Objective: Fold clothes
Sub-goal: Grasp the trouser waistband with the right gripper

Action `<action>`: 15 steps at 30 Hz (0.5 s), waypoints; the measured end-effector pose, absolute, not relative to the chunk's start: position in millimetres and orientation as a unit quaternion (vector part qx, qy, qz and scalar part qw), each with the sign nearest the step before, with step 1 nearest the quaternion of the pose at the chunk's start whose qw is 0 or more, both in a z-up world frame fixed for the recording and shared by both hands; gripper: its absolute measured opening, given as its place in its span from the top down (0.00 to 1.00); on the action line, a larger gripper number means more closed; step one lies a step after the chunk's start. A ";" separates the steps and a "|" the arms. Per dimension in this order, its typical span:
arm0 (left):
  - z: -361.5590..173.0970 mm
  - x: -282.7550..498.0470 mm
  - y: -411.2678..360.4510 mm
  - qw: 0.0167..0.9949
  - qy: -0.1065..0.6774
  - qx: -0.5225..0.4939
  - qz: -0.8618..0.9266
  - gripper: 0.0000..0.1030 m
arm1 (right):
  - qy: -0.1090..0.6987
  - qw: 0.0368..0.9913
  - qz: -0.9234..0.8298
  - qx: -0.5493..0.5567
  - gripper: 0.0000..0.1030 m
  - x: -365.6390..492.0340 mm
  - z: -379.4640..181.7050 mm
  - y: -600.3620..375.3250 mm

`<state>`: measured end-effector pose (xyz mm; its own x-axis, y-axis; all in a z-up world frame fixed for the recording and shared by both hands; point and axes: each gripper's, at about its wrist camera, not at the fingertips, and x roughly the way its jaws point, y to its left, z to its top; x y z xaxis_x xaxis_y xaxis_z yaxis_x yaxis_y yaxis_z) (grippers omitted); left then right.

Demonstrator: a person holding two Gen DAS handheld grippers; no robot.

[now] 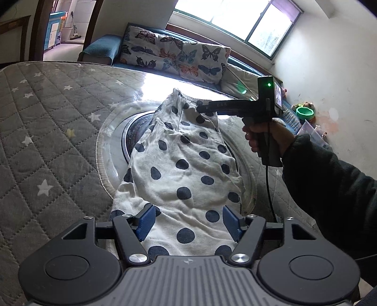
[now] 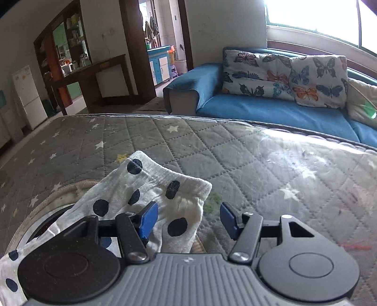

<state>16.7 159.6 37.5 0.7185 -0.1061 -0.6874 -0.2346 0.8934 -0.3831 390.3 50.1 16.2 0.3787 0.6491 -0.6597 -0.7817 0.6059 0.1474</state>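
Garment (image 1: 188,169), white with dark blue dots, lies crumpled and lengthwise over a round, shallow tray (image 1: 106,150) with a pale rim and a dark centre, which rests on the grey quilted mattress (image 1: 47,113) printed with stars; the cloth covers most of the tray's middle and spills over its near rim toward the mattress's near edge; what else the tray holds cannot be told; the left gripper (image 1: 189,223) hovers at the garment's near end, its blue pads wide apart with the dotted cloth lying between and below them, not pinched; the right gripper (image 2: 188,220) sits at the garment's far, ribbed end, jaws likewise spread, with its left pad over the cloth's corner and its right pad over bare mattress; in the left wrist view the right gripper's tip touches or overlaps that far hem; beyond the mattress's far edge stands a blue sofa (image 2: 271,110) carrying butterfly-print cushions (image 2: 282,75) under a bright window (image 1: 247,18).
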 end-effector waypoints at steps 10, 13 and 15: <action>33.1 21.6 155.0 0.894 0.384 -0.229 0.028 0.35 | 0.352 0.823 0.439 -0.080 0.73 396.7 10.3 53.0; 32.5 21.5 152.7 0.894 0.384 -0.227 0.026 0.35 | 0.354 0.822 0.439 -0.076 0.85 398.0 10.0 52.6; 32.8 20.9 152.2 0.895 0.384 -0.227 0.025 0.34 | 0.356 0.821 0.440 -0.073 0.87 398.8 9.7 52.4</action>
<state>20.9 152.2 32.8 0.7043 -0.1293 -0.6980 -0.2196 0.8953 -0.3875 398.8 52.4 9.7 0.3602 0.6706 -0.6485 -0.7746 0.6024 0.1927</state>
